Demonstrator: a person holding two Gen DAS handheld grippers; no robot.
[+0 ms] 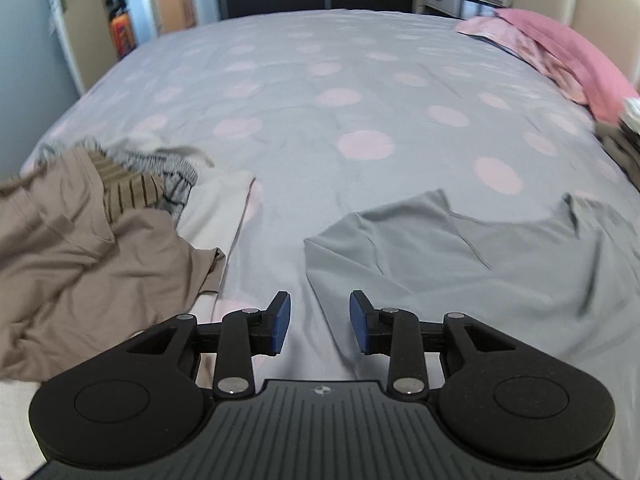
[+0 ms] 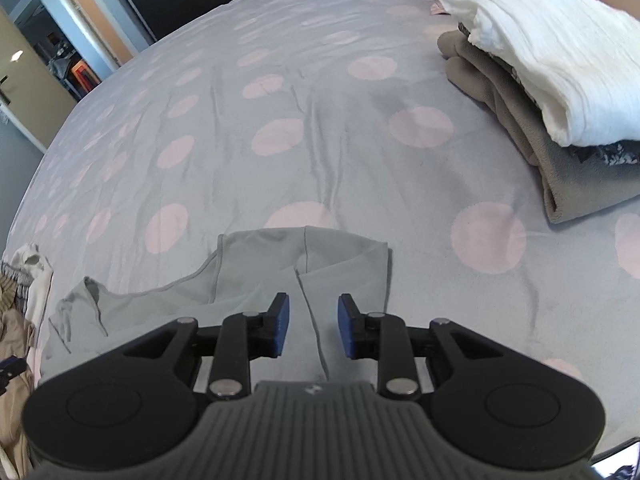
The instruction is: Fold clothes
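Left wrist view: the left gripper (image 1: 320, 322) hangs over the grey bedspread with pale pink dots (image 1: 320, 80), its blue-padded jaws parted and nothing between them; the near left edge of a pale grey soft-fabric top (image 1: 480, 256) lies just beyond and to the right of the fingertips, spread partly flat on the bed with a fold running across it. To the left sits a loose heap of unfolded clothes (image 1: 80, 248): a beige garment on top, a striped brown piece and a black-and-white checked piece behind it, and a white cloth beneath. A pink pillow (image 1: 568, 52) lies at the far right edge of the bed. In the right wrist view, the right gripper (image 2: 313, 328) is likewise released, jaws apart and empty, poised above the same grey top, whose folded sleeve edge runs between the pads. Further right, well apart, is a stack of folded clothes (image 2: 560, 100): a white ribbed piece on a taupe fleece one.
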